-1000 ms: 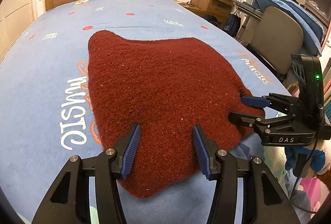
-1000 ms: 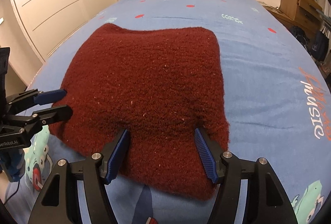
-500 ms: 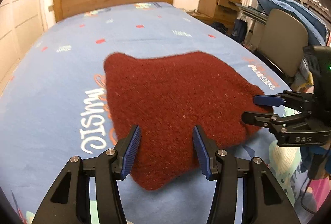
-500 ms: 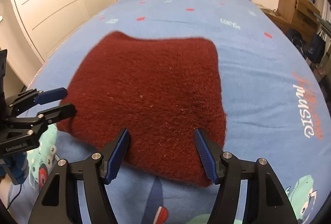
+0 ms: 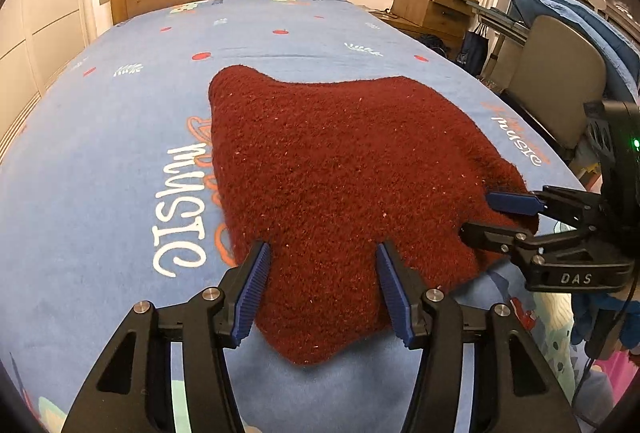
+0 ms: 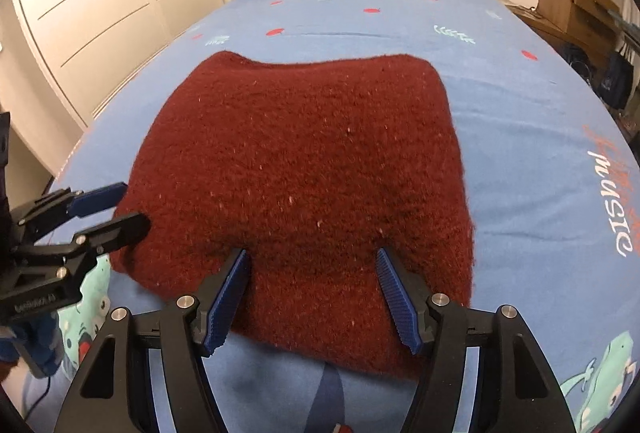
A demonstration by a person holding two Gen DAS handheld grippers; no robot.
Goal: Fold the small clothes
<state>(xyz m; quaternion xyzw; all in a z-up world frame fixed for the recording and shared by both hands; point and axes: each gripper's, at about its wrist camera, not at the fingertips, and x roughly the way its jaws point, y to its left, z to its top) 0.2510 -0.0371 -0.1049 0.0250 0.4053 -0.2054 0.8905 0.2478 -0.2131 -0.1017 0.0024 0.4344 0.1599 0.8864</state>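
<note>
Red knit garment (image 5: 340, 169) lies flat mid-bed (image 5: 100, 137), both left tongs (image 5: 320, 289) and right tongs (image 6: 312, 293) spread wide, empty, at its near edge, bare blue sheet all round.

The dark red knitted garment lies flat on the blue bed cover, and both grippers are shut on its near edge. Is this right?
Not quite. The dark red knitted garment does lie flat on the blue bed cover, but neither gripper is shut on it. The left wrist view shows the left gripper with jaws wide apart, and the right wrist view shows the right gripper open too.
</note>
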